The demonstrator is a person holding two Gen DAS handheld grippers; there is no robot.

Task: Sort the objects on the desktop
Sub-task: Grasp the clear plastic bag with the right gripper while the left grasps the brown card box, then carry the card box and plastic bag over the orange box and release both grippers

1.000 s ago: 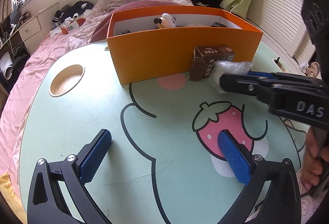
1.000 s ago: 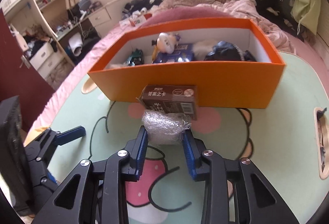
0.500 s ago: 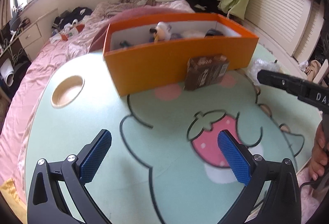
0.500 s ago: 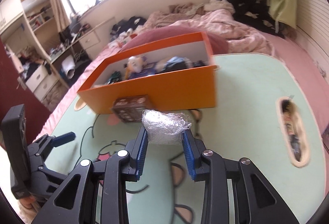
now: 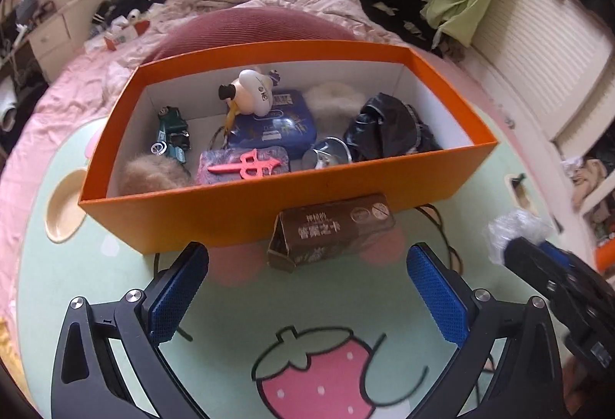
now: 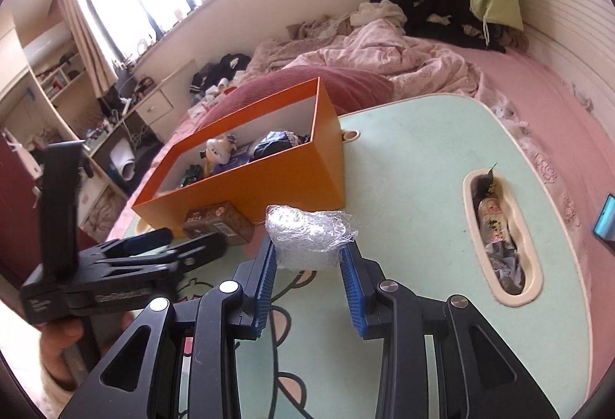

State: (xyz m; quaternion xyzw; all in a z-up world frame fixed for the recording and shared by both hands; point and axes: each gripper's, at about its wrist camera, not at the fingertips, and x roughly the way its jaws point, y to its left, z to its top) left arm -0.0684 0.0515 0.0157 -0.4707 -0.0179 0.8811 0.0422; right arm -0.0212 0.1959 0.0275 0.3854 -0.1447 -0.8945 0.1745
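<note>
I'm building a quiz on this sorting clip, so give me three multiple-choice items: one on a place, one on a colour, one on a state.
1. Where is the brown carton?
A. Inside the box
B. On the table against the box's front wall
C. Held in the left tool

2. What colour is the outside of the box?
A. Orange
B. Blue
C. Green

3. What state is the right tool in?
A. Open and empty
B. Shut on the brown carton
C. Shut on a crumpled clear plastic wad

Answers:
1 B: the carton lies on the green table, touching the box's near wall.
2 A: every outer wall shows orange, with white inside.
3 C: the right wrist view shows the wad pinched between both blue pads, while the left tool stands open and empty.
</note>
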